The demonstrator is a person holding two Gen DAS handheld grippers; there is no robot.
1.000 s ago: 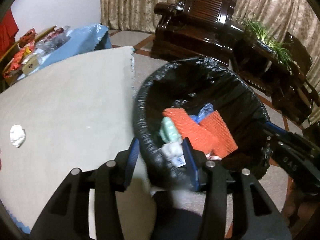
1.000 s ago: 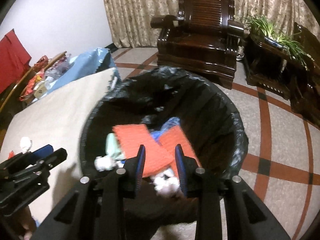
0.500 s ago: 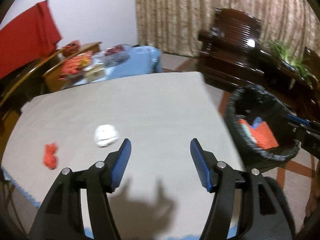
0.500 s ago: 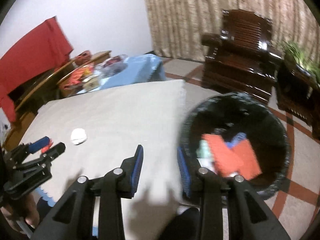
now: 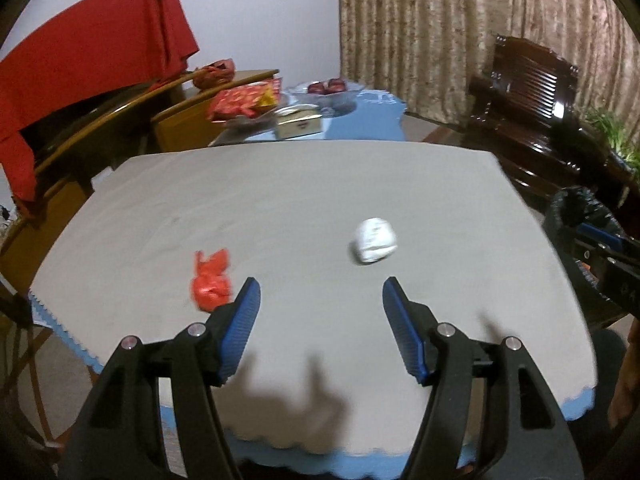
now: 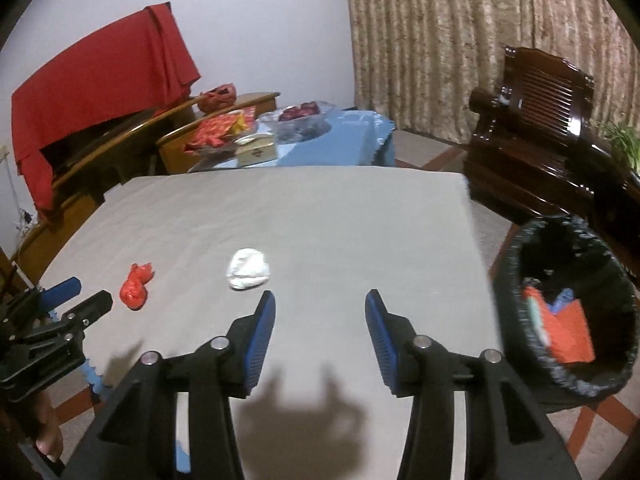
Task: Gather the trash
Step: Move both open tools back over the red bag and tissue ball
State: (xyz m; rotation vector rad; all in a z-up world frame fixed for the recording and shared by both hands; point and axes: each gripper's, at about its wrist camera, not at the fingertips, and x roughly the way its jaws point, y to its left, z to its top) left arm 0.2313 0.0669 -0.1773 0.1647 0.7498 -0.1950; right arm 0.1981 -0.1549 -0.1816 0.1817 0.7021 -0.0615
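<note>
Both grippers are up over the table right now with nothing in them. Left gripper (image 5: 321, 299) has its blue pads spread wide, and the gap has just grown further, with only bare tablecloth showing between the fingers. Right gripper (image 6: 320, 312) is parted too, a bit narrower, its jaws have just been opening as well, and nothing sits between them either.

Trash-wise, two pieces lie on the grey tablecloth (image 5: 280, 184). A crumpled red wrapper (image 5: 211, 280) sits just beyond the left gripper's left fingertip, close but not touching as far as I can see. A white paper wad (image 5: 374, 240) lies further out and to the right of it, clear of both pads. From the right wrist view the same wad (image 6: 248, 269) is just ahead of that gripper's left finger, and the red wrapper (image 6: 137, 286) is off to the left, near the tip of the other gripper.

Over on the floor to the right of the table stands the black-lined trash bin (image 6: 568, 376), with orange-red pieces and something blue already inside. It's a bit blurry, so I can't tell what exactly those are.
</note>
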